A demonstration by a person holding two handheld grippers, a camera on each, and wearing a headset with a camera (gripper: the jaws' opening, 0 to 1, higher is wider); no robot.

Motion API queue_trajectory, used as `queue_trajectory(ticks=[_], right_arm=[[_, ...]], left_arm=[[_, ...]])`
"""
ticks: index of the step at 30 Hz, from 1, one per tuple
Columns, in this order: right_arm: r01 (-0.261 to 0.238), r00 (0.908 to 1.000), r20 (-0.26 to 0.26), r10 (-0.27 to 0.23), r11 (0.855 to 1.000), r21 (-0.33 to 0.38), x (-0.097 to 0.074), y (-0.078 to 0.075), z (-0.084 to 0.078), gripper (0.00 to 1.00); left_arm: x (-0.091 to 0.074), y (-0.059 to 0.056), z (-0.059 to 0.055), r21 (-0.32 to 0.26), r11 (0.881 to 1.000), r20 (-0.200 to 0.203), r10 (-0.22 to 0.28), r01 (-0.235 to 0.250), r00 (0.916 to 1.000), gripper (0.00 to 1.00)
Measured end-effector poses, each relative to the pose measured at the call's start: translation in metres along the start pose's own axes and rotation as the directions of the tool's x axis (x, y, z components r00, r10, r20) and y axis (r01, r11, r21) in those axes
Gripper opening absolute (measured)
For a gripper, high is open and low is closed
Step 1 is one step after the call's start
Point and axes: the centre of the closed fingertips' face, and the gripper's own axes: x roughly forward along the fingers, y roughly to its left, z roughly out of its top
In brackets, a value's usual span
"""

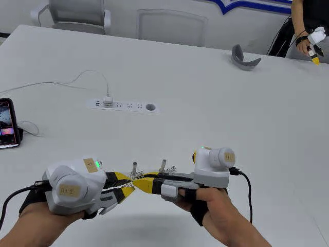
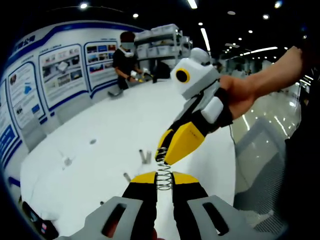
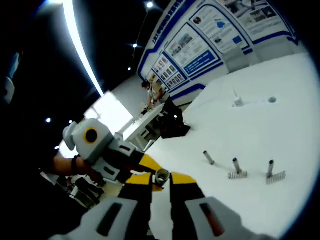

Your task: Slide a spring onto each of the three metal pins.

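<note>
Spring (image 2: 162,165): held clear of the table, spanning the tips of both grippers, in front of the pins.
Left gripper (image 2: 164,179): jaws clamped on one end of the spring.
Right gripper (image 3: 161,179): jaws closed on the other end, which is seen end-on between them.
Metal pins (image 3: 236,165): three, upright in a row on the white table (image 1: 216,113).
Loose springs (image 3: 238,175): two, each lying at the foot of a pin; the third pin is bare.
Power strip (image 1: 123,105): farther back, well apart from the pins.

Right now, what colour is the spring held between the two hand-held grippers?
Silver-grey, bare metal: the spring shows best in the left gripper view.
</note>
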Motion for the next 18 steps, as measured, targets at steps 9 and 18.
queue_trajectory(ticks=[9,18], right_arm=[[-0.001,0.9973,-0.073,-0.005,0.996,-0.093,0.003,0.003,0.006,0.12],[-0.047,0.9543,-0.293,-0.059,0.938,-0.344,0.0,0.004,-0.006,0.12]], left_arm=[[0.0,0.005,0.005,0.006,1.0,0.005,-0.015,0.015,0.9999,0.1],[0.002,-0.001,0.004,-0.027,0.997,0.021,-0.075,0.075,0.997,0.1]])
